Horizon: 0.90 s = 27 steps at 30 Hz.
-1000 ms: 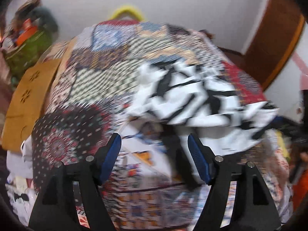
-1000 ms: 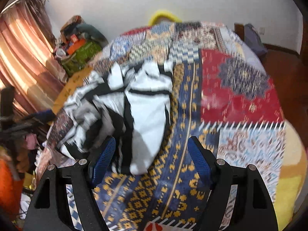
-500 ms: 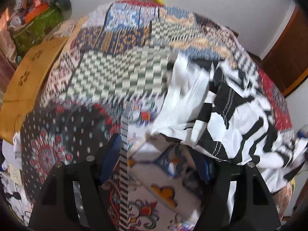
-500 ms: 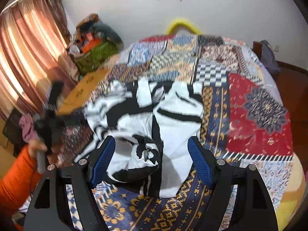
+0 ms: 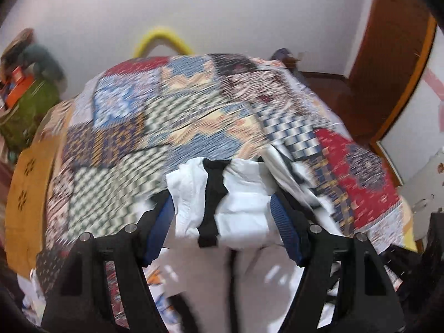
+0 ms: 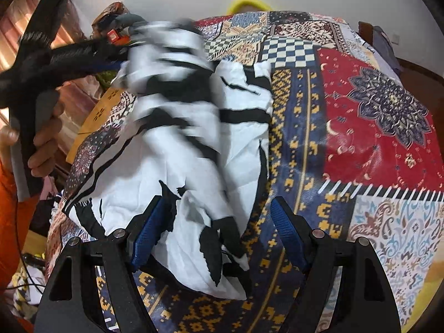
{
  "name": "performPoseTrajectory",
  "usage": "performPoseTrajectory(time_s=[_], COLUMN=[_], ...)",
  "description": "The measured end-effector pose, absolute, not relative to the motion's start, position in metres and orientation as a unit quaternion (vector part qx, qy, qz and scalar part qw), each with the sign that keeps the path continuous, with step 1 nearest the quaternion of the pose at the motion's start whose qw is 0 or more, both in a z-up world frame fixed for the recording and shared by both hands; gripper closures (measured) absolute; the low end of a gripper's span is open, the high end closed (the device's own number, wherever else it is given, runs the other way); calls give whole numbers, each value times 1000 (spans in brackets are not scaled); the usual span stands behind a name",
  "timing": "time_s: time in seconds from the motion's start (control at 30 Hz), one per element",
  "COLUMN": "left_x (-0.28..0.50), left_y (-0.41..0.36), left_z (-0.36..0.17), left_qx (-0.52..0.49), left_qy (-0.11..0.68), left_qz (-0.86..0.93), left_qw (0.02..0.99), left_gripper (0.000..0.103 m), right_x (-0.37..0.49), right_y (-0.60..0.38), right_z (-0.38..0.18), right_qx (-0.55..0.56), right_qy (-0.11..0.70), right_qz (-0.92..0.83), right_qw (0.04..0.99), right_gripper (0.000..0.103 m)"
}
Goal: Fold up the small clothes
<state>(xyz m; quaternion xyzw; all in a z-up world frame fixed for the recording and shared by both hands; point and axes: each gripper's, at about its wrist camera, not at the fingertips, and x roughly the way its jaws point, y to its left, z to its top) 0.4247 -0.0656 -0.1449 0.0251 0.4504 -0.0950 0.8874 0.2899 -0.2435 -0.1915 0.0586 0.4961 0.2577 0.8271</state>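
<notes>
Left wrist view now shows the black-and-white garment (image 5: pixel 236 202) bunched between the left claw (image 5: pixel 222 219) pads, lifted off the bed (image 5: pixel 116 144) (earlier it lay flat). Right claw (image 6: pixel 219 236) hovers open over the garment's near edge, gripping nothing.

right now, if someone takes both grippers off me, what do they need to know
Left gripper: fingers wide, a bunch of the black-and-white garment fills the gap and looks lifted; a firm pinch cannot be confirmed.
Right gripper: open, empty, above the garment's near end.
Garment: crumpled on the patchwork quilt.
Done: no fold yet.
Left to do: spread it flat, then fold it.
</notes>
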Motion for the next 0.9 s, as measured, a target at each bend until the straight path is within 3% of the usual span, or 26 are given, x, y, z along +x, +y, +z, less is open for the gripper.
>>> performPoseTrajectory(time_s=[0.33,0.67,0.9], left_x=[416,393,392], left_y=[-70,-1,12], left_z=[-125,-196,-234], left_qx=[4,6,-10], left_qy=[426,498,527], left_qz=[-110,-51,-50], left_qw=[898,866,849], left_gripper=[32,32,32], right_x=[305,337,389], right_y=[-248,-223,-194], right_z=[-172,-147,-162], right_qx=[63,45,59], right_qy=[466,434,471], right_qz=[245,267,280], right_qw=[848,859,835], right_gripper=[28,28,35])
